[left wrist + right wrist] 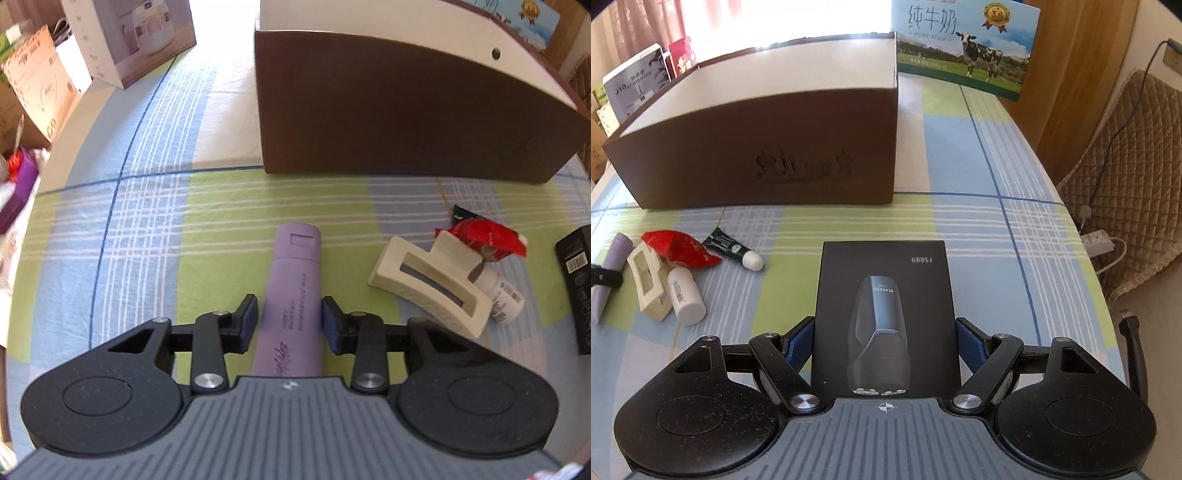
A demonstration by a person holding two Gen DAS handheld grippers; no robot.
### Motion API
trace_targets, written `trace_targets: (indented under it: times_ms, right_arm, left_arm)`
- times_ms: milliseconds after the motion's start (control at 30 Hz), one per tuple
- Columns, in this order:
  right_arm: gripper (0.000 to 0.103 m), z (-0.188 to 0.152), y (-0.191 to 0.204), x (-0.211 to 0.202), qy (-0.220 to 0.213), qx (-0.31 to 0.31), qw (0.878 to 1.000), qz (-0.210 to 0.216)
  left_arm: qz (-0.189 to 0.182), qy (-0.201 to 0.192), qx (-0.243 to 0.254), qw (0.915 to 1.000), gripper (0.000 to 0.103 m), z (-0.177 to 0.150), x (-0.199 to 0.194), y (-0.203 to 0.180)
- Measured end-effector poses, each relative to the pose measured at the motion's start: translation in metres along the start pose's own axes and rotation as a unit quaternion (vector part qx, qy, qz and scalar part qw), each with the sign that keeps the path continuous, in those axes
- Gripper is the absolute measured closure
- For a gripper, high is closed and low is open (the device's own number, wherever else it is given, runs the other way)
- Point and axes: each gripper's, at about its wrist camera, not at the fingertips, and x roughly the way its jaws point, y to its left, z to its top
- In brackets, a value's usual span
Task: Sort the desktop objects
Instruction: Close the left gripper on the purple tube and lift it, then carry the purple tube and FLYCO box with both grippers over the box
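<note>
The left gripper [289, 320] hangs low over the checked cloth of the surface [147, 229], its jaws set narrowly to either side of a purple tube [291, 295]. The tube lies lengthwise between the blue pads [246, 317], cap end pointing away; a thin gap shows on each side, so the pads stand just beside it rather than pressing on it. Ahead and slightly right of this gripper sits a large brown box [388, 118] with a white inside, open at the top. To the gripper's right lies a cream hair claw [424, 288], touching a red wrapper [480, 240] and a small white bottle [504, 299] beyond it.

The right gripper [885, 345] is spread wide around a flat black box [882, 295] printed with a picture of a shaver. The box lies on the surface between the fingers, whose tips sit just beside its near edges; whether they touch cannot be told. Far to this gripper's left is the same cluster, plus a dark green tube [733, 249] with a white cap. Ahead and left stands the brown box; behind it, a milk carton [964, 44].
</note>
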Motion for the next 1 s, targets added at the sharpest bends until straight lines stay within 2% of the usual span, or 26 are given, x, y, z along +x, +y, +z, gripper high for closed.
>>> trace_targets:
  times_ms: [133,300,400,533,767,1000]
  right_arm:
    - [0.027,0.002,0.000,0.005,-0.004,-0.003,1.000,-0.001]
    - [0.022,0.006,0.001,0.012,-0.003,-0.009,1.000,-0.007]
    - [0.021,0.007,0.002,0.016,0.000,-0.016,1.000,-0.011]
    - [0.027,0.001,0.006,0.018,0.003,-0.030,0.999,-0.011]
    - [0.027,0.001,0.004,0.005,0.004,-0.007,1.000,0.020]
    - [0.027,0.011,0.009,-0.015,-0.023,0.003,0.999,0.044]
  left_arm:
    - [0.000,-0.005,0.004,1.0000,0.060,0.004,0.003,-0.001]
    - [-0.007,-0.014,0.025,0.9996,0.074,0.004,0.002,-0.008]
    - [0.000,-0.019,0.026,0.9995,0.075,0.002,0.001,-0.011]
    - [-0.015,-0.015,0.008,0.9997,0.075,-0.004,-0.002,-0.007]
    - [-0.024,-0.029,-0.002,0.9993,0.075,-0.014,-0.025,-0.001]
    - [-0.019,-0.053,0.003,0.9984,0.075,-0.014,-0.043,-0.003]
